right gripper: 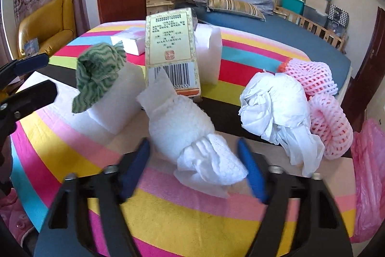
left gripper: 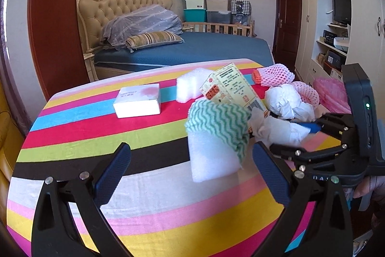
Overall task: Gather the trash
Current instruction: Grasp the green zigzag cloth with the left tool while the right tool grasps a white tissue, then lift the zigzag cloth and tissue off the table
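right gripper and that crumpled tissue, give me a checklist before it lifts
1. Crumpled tissue lies between the right gripper fingers: ok.
2. Pads pressing on the tissue: not ok, gaps show on both sides.
3. Tissue free of the yellow carton behind it: cannot tell, its far end overlaps the carton.
4. Left gripper out of the way: ok, open and empty by the foam block with the green cloth.
5. Pink bag within reach for the drop: ok, it hangs at the table's right edge.
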A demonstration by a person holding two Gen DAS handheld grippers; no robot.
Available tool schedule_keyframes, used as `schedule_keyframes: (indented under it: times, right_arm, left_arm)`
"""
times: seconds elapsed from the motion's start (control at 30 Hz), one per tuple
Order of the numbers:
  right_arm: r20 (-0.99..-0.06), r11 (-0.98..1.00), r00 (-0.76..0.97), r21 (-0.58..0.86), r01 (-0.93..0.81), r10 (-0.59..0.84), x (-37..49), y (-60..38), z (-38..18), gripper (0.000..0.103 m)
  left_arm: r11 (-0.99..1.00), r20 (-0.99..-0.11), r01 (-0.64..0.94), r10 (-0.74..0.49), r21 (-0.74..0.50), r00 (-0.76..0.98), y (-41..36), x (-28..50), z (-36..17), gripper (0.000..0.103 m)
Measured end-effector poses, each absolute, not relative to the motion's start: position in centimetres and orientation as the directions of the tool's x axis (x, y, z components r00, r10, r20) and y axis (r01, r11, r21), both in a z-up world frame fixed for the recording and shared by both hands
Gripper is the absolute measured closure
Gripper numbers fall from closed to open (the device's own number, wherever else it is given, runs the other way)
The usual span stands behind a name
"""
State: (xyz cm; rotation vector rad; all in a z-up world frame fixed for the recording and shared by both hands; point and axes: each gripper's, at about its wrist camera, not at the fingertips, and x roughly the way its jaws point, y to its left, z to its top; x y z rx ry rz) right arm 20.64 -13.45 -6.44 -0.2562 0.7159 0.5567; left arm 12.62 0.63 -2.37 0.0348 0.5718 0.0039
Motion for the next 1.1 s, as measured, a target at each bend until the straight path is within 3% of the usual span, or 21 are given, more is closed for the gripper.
schedule_keyframes:
  times: [0.3, 0.53, 0.63, 1.1]
  right_arm:
    - [-0.631, 0.859, 0.66, 0.018, -0.512, 0.407, 18.6, -16.3, -6.4, 0.072]
    - [-0.603, 0.862, 0.674, 0.046, -0.505, 0.427, 18.0, -17.2, -5.9, 0.072]
    - [-0.592, 0.865, 0.682, 0.052, -0.5, 0.43, 17.8, -17.4, -6.0, 0.072]
    - [-0.559, 0.871, 0.702, 0.077, -0.486, 0.441, 16.2, -18.5, -6.3, 0.072]
  left_arm:
    - [0.998, -0.548, 0.014, 0.019, 0.056, 0.836, -1.6, 15.5, -2.3, 0.008]
    - [0.998, -0.581, 0.053, -0.017, 0.045, 0.814, -2.1, 16.8, -3.8, 0.057]
    - [0.997, -0.555, 0.051, -0.008, 0.063, 0.832, -2.2, 16.1, -3.8, 0.067]
    - [0.992, -0.478, 0.085, -0.032, 0.09, 0.878, -3.4, 12.7, -2.6, 0.069]
